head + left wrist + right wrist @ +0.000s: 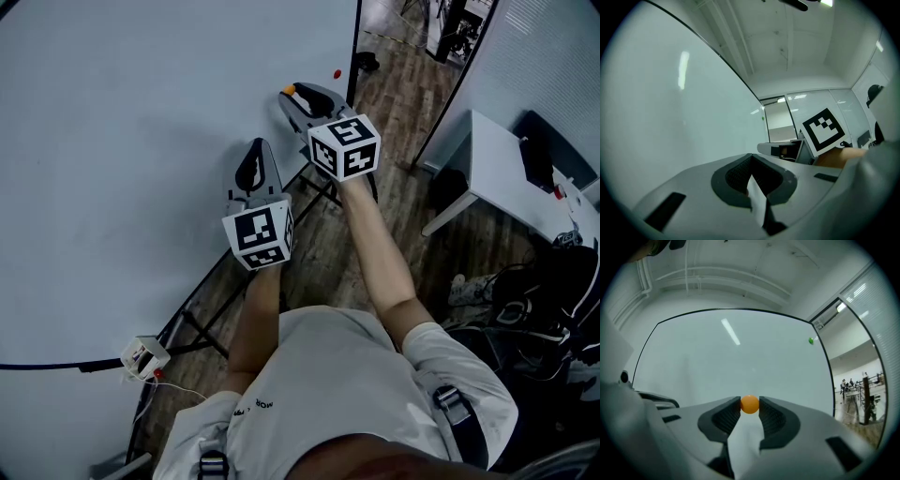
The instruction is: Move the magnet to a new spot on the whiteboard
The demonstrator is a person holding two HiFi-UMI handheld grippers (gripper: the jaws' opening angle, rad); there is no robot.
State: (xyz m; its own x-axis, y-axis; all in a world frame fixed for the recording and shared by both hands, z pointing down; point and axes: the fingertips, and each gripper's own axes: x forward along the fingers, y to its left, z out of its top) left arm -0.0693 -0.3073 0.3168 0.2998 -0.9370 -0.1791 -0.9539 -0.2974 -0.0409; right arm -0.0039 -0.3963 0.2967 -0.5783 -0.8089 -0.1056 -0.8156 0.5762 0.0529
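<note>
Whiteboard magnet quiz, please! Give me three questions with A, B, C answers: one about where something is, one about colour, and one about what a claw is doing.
1. Where is the round magnet?
A. On the floor
B. Between the tips of the right claw
C. Stuck to the ceiling

2. What colour is it?
A. Orange
B. Blue
C. Black

3. How is the left claw?
A. Wide open
B. Holding a pen
C. Shut and empty

Answers:
1 B: the right gripper view shows both tips pressing on the magnet.
2 A: it shows bright orange there.
3 C: in the left gripper view the tips meet with nothing between them.
</note>
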